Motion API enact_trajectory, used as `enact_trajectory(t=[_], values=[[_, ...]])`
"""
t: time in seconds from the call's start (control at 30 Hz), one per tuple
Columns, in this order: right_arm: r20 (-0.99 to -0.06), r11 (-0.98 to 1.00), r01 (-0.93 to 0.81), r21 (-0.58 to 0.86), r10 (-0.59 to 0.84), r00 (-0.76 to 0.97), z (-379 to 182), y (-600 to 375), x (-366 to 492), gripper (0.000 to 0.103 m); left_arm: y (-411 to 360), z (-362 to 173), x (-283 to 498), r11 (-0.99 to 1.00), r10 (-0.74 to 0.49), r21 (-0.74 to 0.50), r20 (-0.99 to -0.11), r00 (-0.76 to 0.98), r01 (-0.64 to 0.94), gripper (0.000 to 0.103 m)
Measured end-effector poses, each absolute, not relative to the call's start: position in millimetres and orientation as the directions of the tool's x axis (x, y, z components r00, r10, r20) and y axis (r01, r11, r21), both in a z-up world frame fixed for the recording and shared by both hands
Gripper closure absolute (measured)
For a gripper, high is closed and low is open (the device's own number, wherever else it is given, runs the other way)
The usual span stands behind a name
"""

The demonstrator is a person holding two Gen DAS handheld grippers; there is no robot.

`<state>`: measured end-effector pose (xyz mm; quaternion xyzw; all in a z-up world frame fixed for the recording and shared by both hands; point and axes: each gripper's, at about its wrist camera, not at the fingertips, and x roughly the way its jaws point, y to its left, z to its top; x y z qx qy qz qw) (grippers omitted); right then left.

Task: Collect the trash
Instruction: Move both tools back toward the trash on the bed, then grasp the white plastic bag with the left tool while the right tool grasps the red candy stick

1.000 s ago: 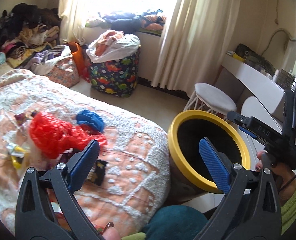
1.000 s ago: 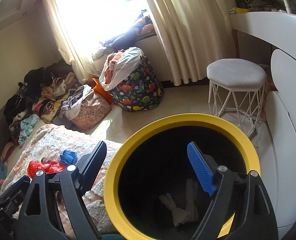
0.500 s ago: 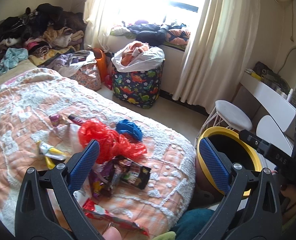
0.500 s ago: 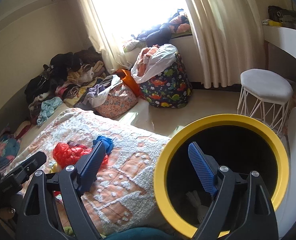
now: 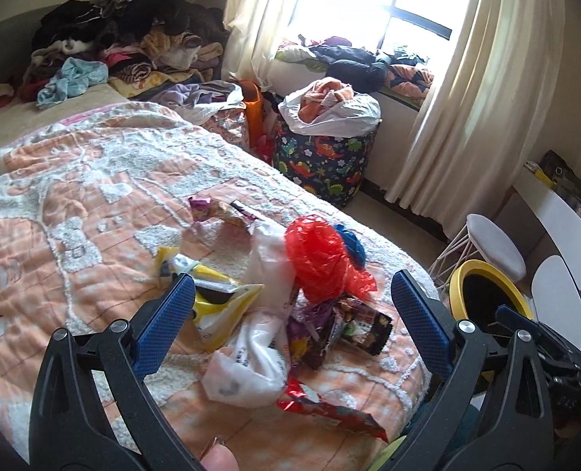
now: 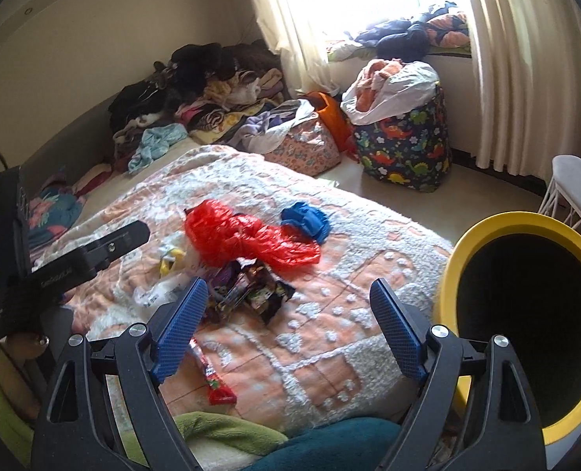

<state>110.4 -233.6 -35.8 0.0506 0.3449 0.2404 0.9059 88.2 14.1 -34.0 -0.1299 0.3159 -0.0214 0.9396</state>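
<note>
Barely started: wrappers (image 5: 349,325) and red bag (image 5: 317,263) sat heaped left of the bin (image 6: 525,314); both left gripper (image 5: 290,325) and right gripper (image 6: 290,329) gaped empty.

Both views are lit by daylight from the window (image 5: 372,4), which is blown out to white, with glare spread over the curtains (image 5: 470,90). The bed (image 5: 74,196) is evenly and softly lit; only faint shadows are cast. The bin (image 6: 525,314) interior is left black. Strong fisheye bending is seen at the edges, with dark corners. Slight motion blur is noted on the trash (image 5: 274,298).
</note>
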Motion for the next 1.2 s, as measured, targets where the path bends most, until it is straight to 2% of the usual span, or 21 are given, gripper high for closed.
enact_trajectory(t=[0.23,0.4,0.63,0.73,0.8,0.87,0.9,1.0,1.1,1.2], values=[[-0.667,0.826,-0.504,0.251,0.525,0.528,-50,-190,99,0.021,45,-59,83,0.950,-0.141,-0.300,-0.652,0.745,-0.083,0.011],[-0.729,0.809,-0.539,0.234,0.513,0.453,-69,-164,97,0.032,57,-77,81,0.929,-0.186,-0.355,-0.693,0.697,-0.106,0.011],[-0.794,0.791,-0.579,0.197,0.475,0.379,-92,-138,97,0.042,61,-93,82,0.889,-0.266,-0.444,-0.700,0.663,-0.112,0.013],[-0.825,0.793,-0.579,0.189,0.448,0.344,-103,-130,100,0.052,60,-101,83,0.859,-0.317,-0.497,-0.699,0.641,-0.118,0.022],[-0.833,0.787,-0.585,0.197,0.449,0.323,-108,-127,100,0.069,60,-104,84,0.853,-0.329,-0.508,-0.702,0.632,-0.119,0.029],[-0.836,0.783,-0.585,0.209,0.453,0.308,-111,-126,101,0.081,58,-106,84,0.843,-0.349,-0.525,-0.699,0.625,-0.115,0.037],[-0.834,0.780,-0.585,0.220,0.461,0.302,-112,-127,101,0.085,57,-107,85,0.839,-0.358,-0.532,-0.696,0.622,-0.112,0.044],[-0.823,0.775,-0.582,0.247,0.485,0.296,-111,-131,100,0.091,53,-104,85,0.844,-0.368,-0.529,-0.691,0.622,-0.088,0.059],[-0.813,0.773,-0.580,0.258,0.498,0.302,-110,-135,99,0.091,52,-99,84,0.849,-0.365,-0.524,-0.680,0.636,-0.074,0.066],[-0.798,0.765,-0.588,0.264,0.515,0.313,-105,-140,97,0.092,50,-89,81,0.856,-0.362,-0.515,-0.657,0.661,-0.043,0.069]])
